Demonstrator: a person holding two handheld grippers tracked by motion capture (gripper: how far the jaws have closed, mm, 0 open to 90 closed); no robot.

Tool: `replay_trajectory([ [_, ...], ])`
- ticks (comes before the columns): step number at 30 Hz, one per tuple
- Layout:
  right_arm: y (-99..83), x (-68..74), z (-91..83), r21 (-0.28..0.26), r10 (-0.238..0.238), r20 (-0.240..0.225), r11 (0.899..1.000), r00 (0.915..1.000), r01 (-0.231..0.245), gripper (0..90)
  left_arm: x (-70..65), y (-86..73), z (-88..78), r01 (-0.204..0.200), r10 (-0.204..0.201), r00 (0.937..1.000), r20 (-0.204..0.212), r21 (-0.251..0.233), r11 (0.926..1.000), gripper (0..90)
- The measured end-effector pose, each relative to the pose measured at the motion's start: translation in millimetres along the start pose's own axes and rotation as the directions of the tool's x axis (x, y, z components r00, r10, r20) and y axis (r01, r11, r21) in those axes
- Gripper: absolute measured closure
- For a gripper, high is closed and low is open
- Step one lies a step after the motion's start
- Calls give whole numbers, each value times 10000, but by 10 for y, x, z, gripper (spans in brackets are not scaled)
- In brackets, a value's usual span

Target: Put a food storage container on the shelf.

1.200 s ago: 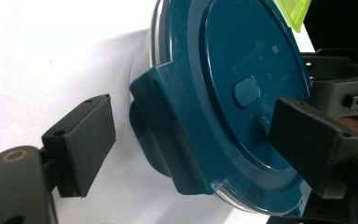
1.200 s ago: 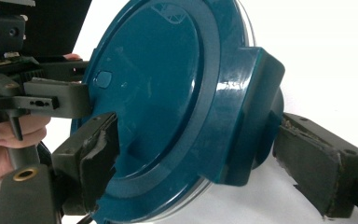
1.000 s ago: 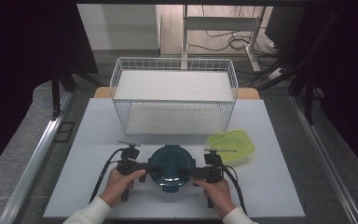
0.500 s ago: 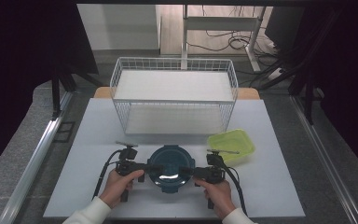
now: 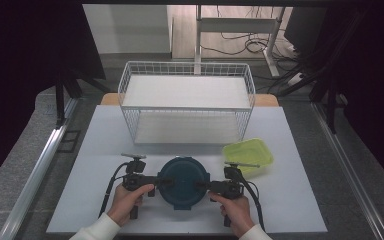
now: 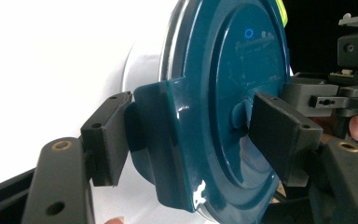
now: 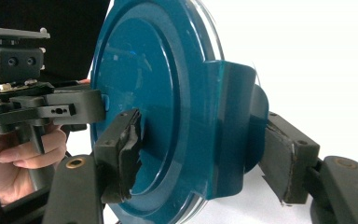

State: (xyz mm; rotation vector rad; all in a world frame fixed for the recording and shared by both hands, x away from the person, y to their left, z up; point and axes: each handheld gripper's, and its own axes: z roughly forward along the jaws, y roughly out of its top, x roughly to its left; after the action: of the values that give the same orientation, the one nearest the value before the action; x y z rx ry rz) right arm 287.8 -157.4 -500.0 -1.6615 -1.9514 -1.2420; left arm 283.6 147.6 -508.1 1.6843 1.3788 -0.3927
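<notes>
Left gripper: you are holding it at the left clip of the teal round container; its fingers have just been closing around that clip, one touching the clip's outer face, the other resting over the lid.
Right gripper: you are bringing it in from the opposite side; its fingers have just been closing, straddling the right clip, and I cannot tell whether both are pressing yet.
Container: it is sitting on the tabletop, directly between your two sets of fingers.
Green tub: it is lying just beyond your right fingers.
Wire basket: it is standing well beyond both sets of fingers.
</notes>
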Motion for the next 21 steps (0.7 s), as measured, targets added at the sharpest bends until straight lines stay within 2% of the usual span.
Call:
replay_trajectory([
  [4, -8, 19, -21, -41, 0, -24, 10000, 10000, -1, 369, -34, -13, -21, -41, 41, 10000, -88, -93, 9999, 322],
  [9, -6, 61, -49, -199, -321, 62, 9993, 9995, 322, 377, -69, -16, -38, -295, 293, 9995, -148, -162, 9994, 327],
  [21, 9, 113, -102, -326, -764, 68, 9965, 9971, 766, 375, -145, -12, -80, -481, 475, 9987, -195, -281, 9984, 329],
])
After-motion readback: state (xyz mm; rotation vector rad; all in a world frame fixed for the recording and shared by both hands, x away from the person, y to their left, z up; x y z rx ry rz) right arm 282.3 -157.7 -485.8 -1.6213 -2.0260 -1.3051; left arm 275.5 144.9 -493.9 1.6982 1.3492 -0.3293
